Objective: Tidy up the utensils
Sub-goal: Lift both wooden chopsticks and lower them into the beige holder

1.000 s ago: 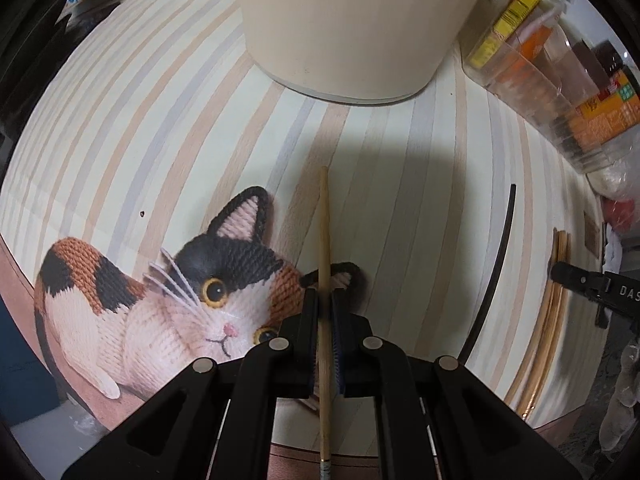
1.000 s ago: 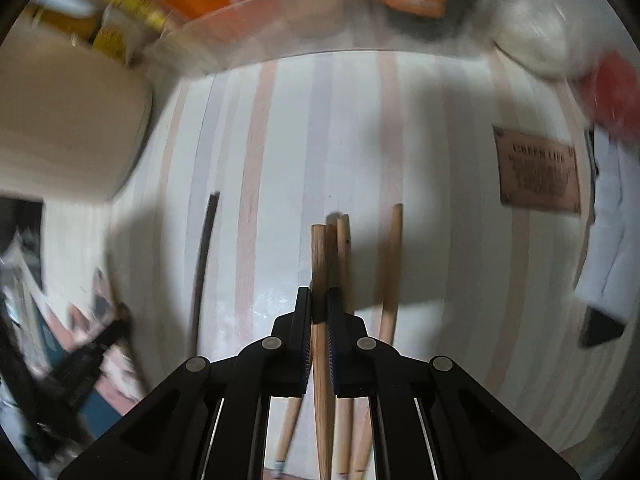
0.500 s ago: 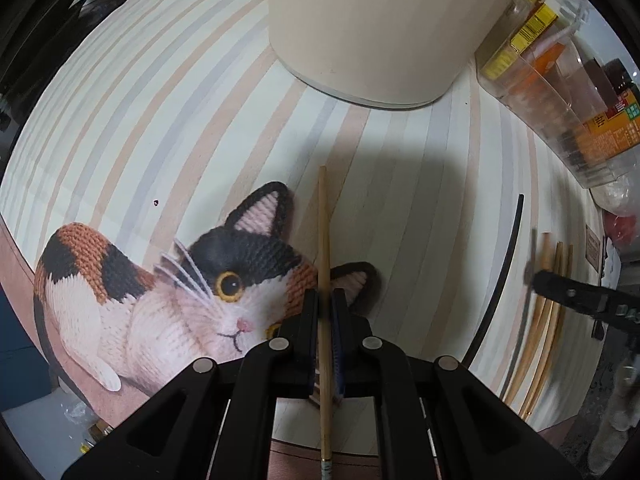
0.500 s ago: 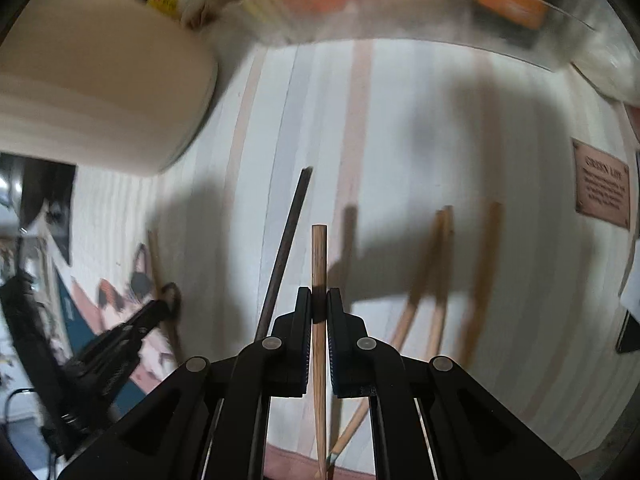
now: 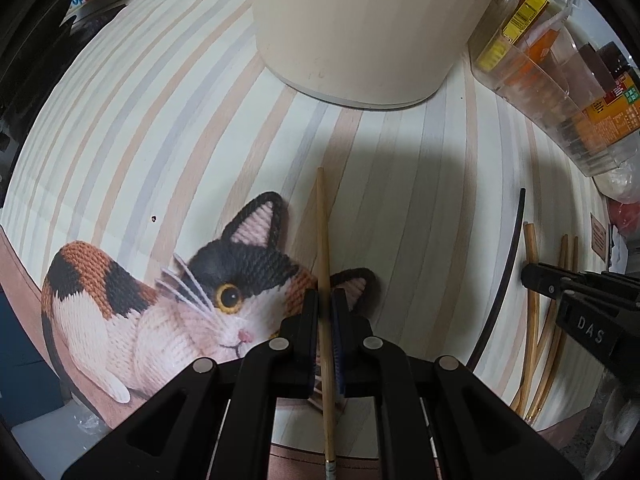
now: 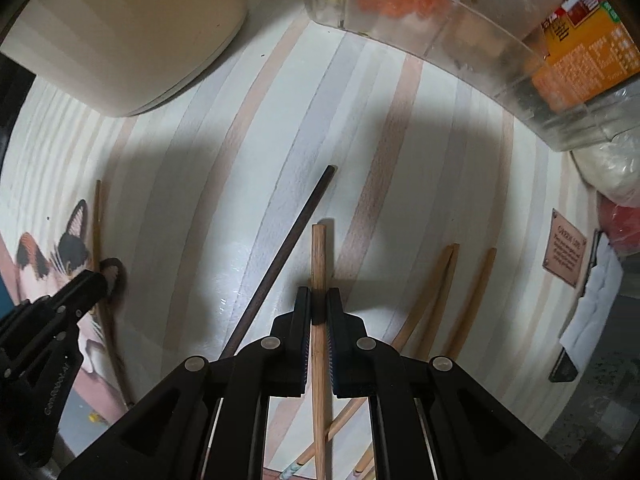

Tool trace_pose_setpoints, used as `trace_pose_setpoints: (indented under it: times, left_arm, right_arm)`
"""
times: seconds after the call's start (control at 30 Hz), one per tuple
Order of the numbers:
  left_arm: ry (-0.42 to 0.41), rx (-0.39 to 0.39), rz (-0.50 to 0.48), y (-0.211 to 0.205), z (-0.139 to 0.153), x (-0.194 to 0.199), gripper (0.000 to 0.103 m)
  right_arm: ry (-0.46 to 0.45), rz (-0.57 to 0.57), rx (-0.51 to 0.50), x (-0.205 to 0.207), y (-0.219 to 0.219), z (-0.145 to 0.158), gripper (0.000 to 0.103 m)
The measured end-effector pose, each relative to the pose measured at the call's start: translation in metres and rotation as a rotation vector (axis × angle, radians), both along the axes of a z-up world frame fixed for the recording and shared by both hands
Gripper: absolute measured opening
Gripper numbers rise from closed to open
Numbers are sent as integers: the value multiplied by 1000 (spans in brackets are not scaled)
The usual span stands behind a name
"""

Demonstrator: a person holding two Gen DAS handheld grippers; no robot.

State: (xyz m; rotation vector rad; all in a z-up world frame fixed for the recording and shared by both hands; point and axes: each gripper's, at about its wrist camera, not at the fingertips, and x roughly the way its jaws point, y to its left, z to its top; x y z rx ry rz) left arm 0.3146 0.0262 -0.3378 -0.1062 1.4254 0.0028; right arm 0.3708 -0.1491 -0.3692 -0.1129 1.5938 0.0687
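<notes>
My left gripper (image 5: pixel 325 300) is shut on a thin wooden chopstick (image 5: pixel 322 232) held above the striped cloth, pointing at a big cream container (image 5: pixel 360 28). My right gripper (image 6: pixel 319 300) is shut on a thicker wooden chopstick (image 6: pixel 319 256), lifted above the cloth. A dark chopstick (image 6: pixel 288 248) lies on the cloth just left of it; it also shows in the left wrist view (image 5: pixel 508 268). Three wooden chopsticks (image 6: pixel 436 292) lie to the right. The right gripper shows at the left wrist view's right edge (image 5: pixel 532 276).
The cream container (image 6: pixel 120 32) stands at the back left of the right wrist view. A clear plastic bin (image 6: pixel 480 40) of packets stands at the back right. A knitted cat picture (image 5: pixel 160 300) covers the cloth's left front. A small brown label (image 6: pixel 566 254) lies at the right.
The right gripper has lifted its chopstick off the pile and swung left, toward the dark chopstick. The left gripper has moved slightly closer to the cream container, still holding its chopstick.
</notes>
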Motion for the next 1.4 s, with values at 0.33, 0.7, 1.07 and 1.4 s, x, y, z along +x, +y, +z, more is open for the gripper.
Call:
trace_pose_setpoints:
  times: [0.33, 0.7, 1.07, 1.4]
  left_arm:
    - [-44, 17, -11, -9, 12, 0, 4]
    - [-227, -36, -26, -9, 101, -19, 4]
    - [-475, -112, -22, -1, 209, -29, 3]
    - [-673, -140, -22, 1, 294, -17, 4]
  right_arm:
    - [-58, -87, 102, -24, 12, 0, 7]
    - [-254, -163, 317, -52, -27, 83, 7]
    - [-505, -140, 439, -30, -26, 191, 7]
    - [-688, -102, 488, 5, -13, 282, 7]
